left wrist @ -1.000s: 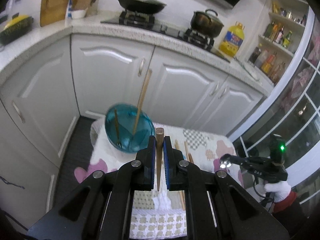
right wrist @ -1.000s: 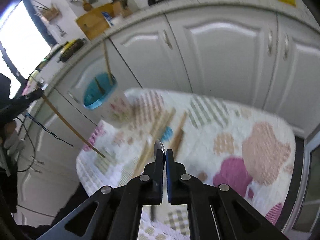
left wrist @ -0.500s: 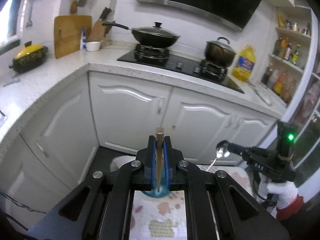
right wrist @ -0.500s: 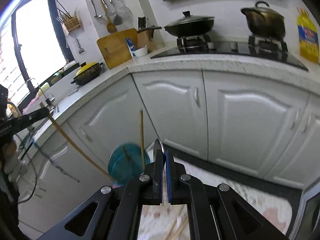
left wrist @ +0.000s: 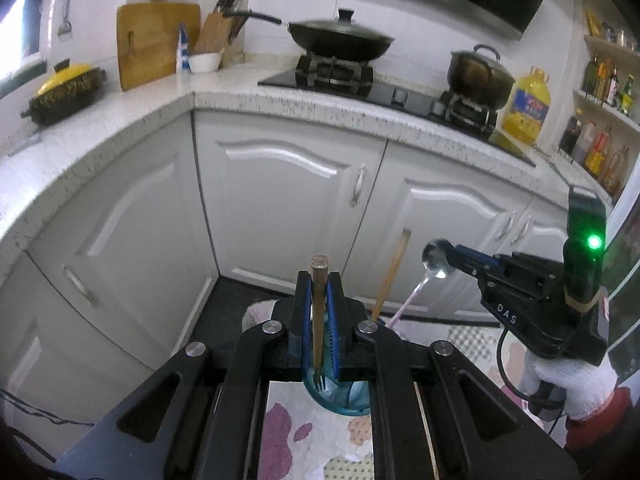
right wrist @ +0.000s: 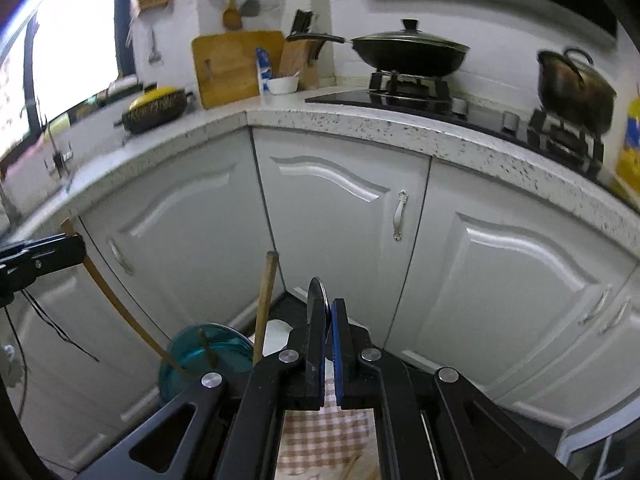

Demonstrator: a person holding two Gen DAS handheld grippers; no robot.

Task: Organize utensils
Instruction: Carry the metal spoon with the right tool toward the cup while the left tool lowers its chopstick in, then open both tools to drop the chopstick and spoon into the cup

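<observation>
The left gripper (left wrist: pixel 320 300) clamped 1 wooden utensil (left wrist: pixel 319 312) pointing down into the blue cup (left wrist: pixel 340 398), while the right gripper (right wrist: pixel 326 320) pinched a spoon (left wrist: pixel 436 266), bowl up, apparently tilted.

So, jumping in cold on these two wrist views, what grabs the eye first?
Both grippers are loaded. The left gripper is shut on a wooden-handled fork whose tines hang over the blue cup, low in the middle. The right gripper comes in from the right, pinching a spoon by its bowl, its pink handle slanting toward the cup. Another wooden utensil already stands in the cup.
</observation>
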